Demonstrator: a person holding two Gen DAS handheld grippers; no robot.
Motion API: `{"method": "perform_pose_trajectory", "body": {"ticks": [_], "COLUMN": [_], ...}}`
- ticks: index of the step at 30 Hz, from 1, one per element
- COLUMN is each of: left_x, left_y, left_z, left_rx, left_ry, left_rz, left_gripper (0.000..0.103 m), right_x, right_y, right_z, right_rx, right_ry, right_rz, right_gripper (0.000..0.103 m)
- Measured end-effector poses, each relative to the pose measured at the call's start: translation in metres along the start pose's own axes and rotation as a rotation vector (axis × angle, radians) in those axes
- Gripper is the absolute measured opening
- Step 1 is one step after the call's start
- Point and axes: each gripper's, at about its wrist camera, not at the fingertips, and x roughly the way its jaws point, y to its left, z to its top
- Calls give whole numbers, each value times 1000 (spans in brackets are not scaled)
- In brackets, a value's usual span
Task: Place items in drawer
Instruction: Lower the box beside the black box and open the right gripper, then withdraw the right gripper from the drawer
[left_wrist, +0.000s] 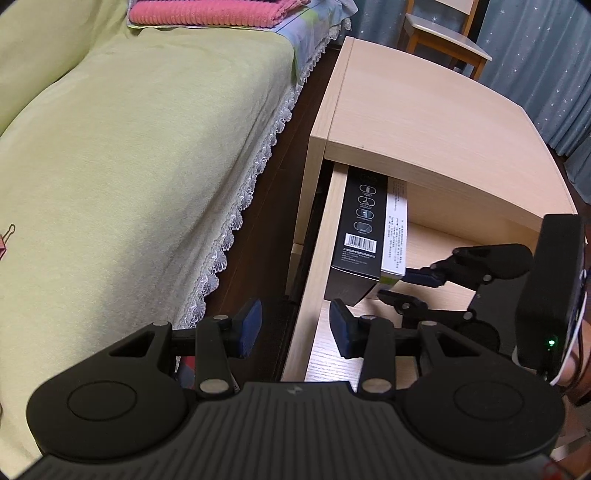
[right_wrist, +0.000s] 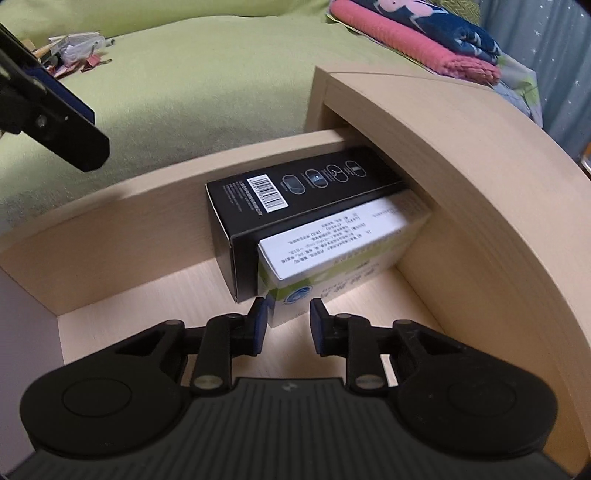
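Your black box (right_wrist: 295, 199) and white box (right_wrist: 332, 247) hug the drawer's (right_wrist: 110, 206) far wall; both grippers, left (left_wrist: 295, 328) and right (right_wrist: 284, 325), have jaws released and empty, with bare drawer floor around them.

drawer (right_wrist: 110, 206) floor free right of white box (right_wrist: 332, 236); black box (right_wrist: 295, 192) blocks left wall.

Left gripper (left_wrist: 295, 328) is hovering with its fingers (left_wrist: 251, 326) spread wide and gripping nothing, while right gripper (right_wrist: 284, 326) is reaching in from the right, its fingers (right_wrist: 258, 325) standing parted and also gripping nothing, both grippers pointing forward, near each other.
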Motion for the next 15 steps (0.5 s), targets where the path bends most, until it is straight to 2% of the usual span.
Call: {"method": "perform_pose_trajectory", "body": {"ticks": [6, 12, 15], "left_x": [-1, -3, -5], "left_y": [0, 4, 5], "left_z": [0, -1, -2], "left_rx": [3, -1, -3], "left_ry": [-6, -14, -19], "left_rz": [-7, -13, -13], "left_gripper": [47, 47, 47], "right_x": [-12, -13, 5], "right_y": [-2, -38, -47], "right_z": [-9, -9, -3], "right_rx": [4, 220, 275], "right_ry": [25, -31, -54], "right_rz": [7, -120, -130], "right_gripper": [21, 21, 17]}}
